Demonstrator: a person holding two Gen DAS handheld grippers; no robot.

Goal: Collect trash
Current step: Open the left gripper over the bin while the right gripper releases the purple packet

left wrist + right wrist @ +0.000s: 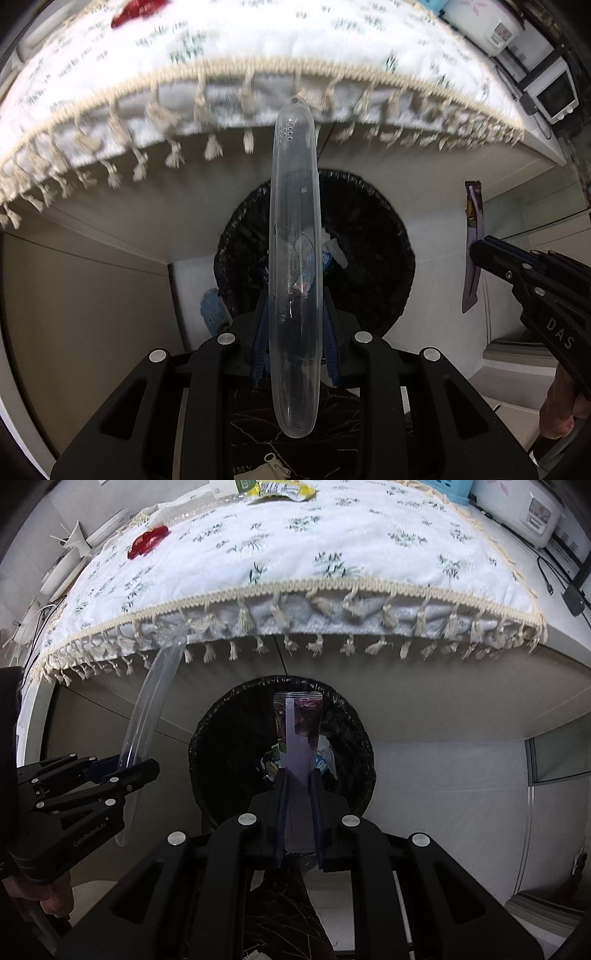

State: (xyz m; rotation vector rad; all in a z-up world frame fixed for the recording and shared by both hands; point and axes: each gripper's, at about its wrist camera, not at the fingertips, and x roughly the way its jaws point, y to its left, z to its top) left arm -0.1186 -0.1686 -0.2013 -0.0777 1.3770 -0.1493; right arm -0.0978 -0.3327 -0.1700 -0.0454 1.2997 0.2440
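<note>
Both hands are over the bin now, each carrying a piece of trash. On the left, the left gripper (294, 325) is clamped on a long clear plastic case (294, 258), pinched partway up its length so that it stands out well past the fingertips, its far tip in line with the tasselled near edge of the table (332, 587). Below it sits the round bin (236, 738) with its black liner, on the floor just in front of that edge, scraps already lying inside.

To the right, the right gripper (298, 786) has its jaws pressed together on a flat purple wrapper (297, 731), which points straight at the bin's mouth.

Judging from here, the drop is the step in hand. The case is long, so I'd want its length brought over the middle of the opening before the jaws part, otherwise one end could catch the rim and tip out. The wrapper is light and may flutter or cling to a pad; release it low and close to the liner.

More trash waits up on the table: a red wrapper (147, 541) near the left edge, a yellow packet (284, 488) at the far edge.
</note>
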